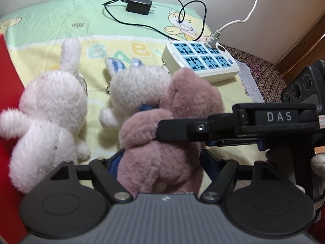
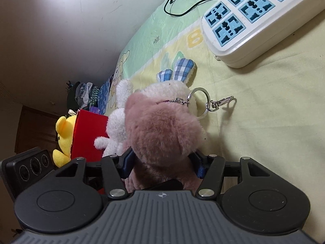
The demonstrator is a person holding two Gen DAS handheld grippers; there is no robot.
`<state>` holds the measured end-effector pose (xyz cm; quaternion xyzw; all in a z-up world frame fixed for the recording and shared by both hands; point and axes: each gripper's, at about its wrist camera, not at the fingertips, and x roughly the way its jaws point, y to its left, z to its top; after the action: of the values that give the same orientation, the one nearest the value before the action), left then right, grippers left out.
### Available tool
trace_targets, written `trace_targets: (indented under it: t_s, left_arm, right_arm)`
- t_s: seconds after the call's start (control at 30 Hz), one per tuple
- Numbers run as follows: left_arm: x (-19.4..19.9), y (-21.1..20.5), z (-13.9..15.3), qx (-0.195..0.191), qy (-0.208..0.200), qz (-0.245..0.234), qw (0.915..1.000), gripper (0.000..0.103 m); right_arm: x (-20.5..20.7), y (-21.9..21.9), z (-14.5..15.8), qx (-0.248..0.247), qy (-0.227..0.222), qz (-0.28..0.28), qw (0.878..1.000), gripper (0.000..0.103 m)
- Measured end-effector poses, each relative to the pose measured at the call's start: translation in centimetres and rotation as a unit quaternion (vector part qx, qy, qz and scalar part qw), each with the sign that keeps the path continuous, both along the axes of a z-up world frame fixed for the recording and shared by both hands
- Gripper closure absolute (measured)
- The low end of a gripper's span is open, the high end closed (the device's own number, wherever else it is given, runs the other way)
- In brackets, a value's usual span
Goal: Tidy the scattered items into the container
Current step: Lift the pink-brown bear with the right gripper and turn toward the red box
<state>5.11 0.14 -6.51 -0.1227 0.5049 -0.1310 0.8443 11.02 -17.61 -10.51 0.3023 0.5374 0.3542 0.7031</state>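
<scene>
Bedding printed with bears and pastel letters (image 1: 61, 26) covers the work surface, with a plain wall behind it; on it lie a white power strip (image 1: 201, 62), a black charger (image 1: 139, 5) with its looped cord, and three soft toys close together; the pink plush bear (image 1: 162, 142) sits nearest, leaning against the cream bunny with checked ears (image 1: 134, 83), while a white plush rabbit (image 1: 48, 109) rests just beside the red container (image 2: 89, 134), behind which a yellow plush (image 2: 63, 136) shows; both claws are on the pink bear; the left gripper (image 1: 160, 162) has its blue pads pressed into the bear's lower body, clenched on it; the right gripper (image 2: 162, 162) clamps the same toy from the side, its finger visibly sunk in the fur in the left view; the step in hand looks like the pickup of the bear; next it probably needs lifting clear of the bunny, whose keyring (image 2: 198, 101) lies close, then carrying left to the red container.
</scene>
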Motion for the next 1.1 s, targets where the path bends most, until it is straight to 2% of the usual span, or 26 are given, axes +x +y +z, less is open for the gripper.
trace_targets:
  t_s: [0.23, 0.37, 0.5, 0.73, 0.87, 1.1]
  left_arm:
    - [-2.6, -0.8, 1.4, -0.026, -0.001, -0.018, 0.9995, 0.034]
    - [-4.6, -1.7, 2.1, -0.030, -0.002, -0.032, 0.9990, 0.034]
    - [-6.7, -2.2, 1.7, -0.046, 0.016, -0.044, 0.9979, 0.034]
    - [-9.6, -1.8, -0.6, -0.057, 0.056, -0.046, 0.9958, 0.033]
    - [-10.5, -1.1, -1.5, -0.070, 0.060, -0.045, 0.9947, 0.031]
    - [-11.3, -0.1, -1.6, -0.083, 0.054, -0.037, 0.9944, 0.031]
  right_arm:
    - [-1.9, -1.0, 1.5, -0.025, 0.015, 0.001, 1.000, 0.049]
    - [-4.4, -1.2, 2.8, -0.053, -0.001, 0.003, 0.999, 0.048]
    - [-6.9, -1.4, 3.1, -0.079, 0.001, 0.010, 0.997, 0.048]
    - [-9.6, -0.8, 1.3, -0.097, 0.031, 0.024, 0.994, 0.046]
    - [-10.3, -0.7, 0.8, -0.086, 0.039, 0.026, 0.995, 0.036]
    - [-11.2, -2.0, 0.0, -0.049, 0.062, 0.007, 0.997, 0.036]
